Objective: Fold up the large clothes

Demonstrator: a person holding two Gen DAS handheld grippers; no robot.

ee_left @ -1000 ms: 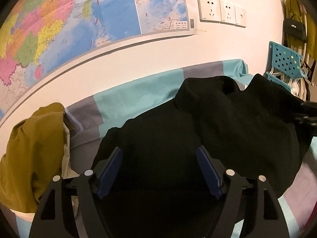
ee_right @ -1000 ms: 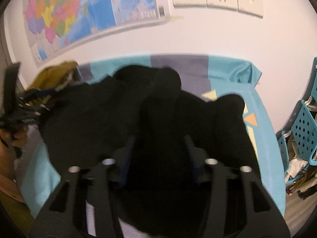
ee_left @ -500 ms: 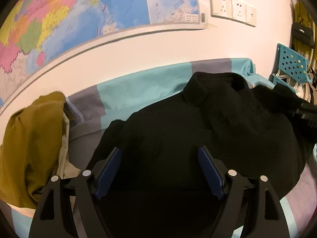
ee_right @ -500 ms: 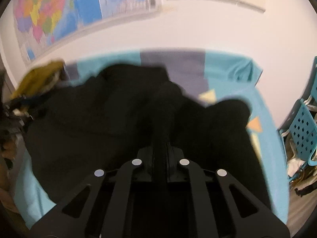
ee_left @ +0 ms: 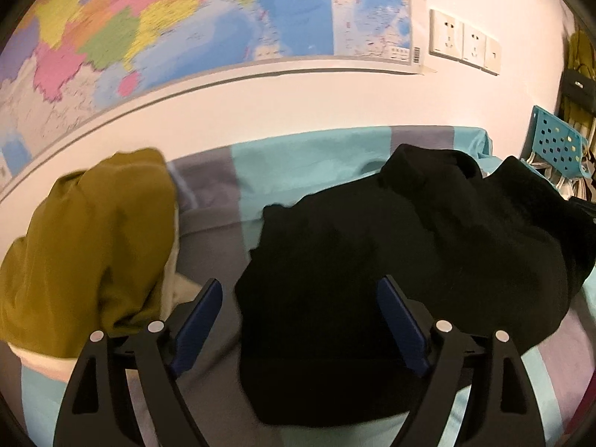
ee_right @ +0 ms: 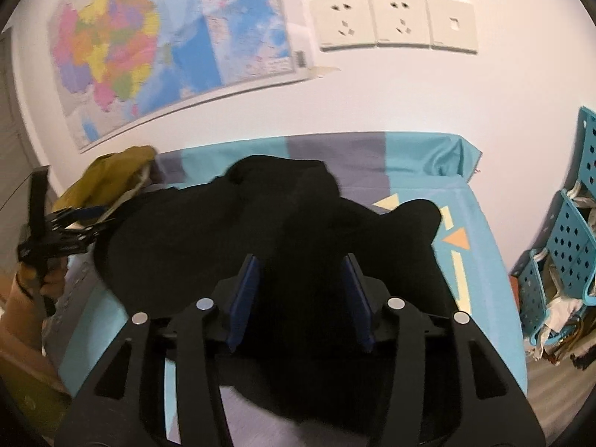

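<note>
A large black garment [ee_left: 402, 246] lies bunched on the bed [ee_left: 309, 156], folded over on itself; it also shows in the right wrist view [ee_right: 283, 231]. My left gripper [ee_left: 298, 290] is open over the garment's left edge, holding nothing. My right gripper [ee_right: 301, 264] is open, its blue pads [ee_right: 246, 290] on either side of a raised ridge of the black cloth, not clamping it. The left gripper also shows at the left edge of the right wrist view [ee_right: 70, 219].
A mustard-yellow garment [ee_left: 89, 238] is piled at the bed's left end against the wall. A wall map [ee_left: 186, 26] and sockets [ee_right: 391, 22] hang above the bed. Teal perforated baskets [ee_right: 566, 246] stand to the right of the bed.
My right gripper shut on a ridge of the black cloth half a second ago and has opened again. My left gripper has shifted left, bringing the yellow garment more into view.
</note>
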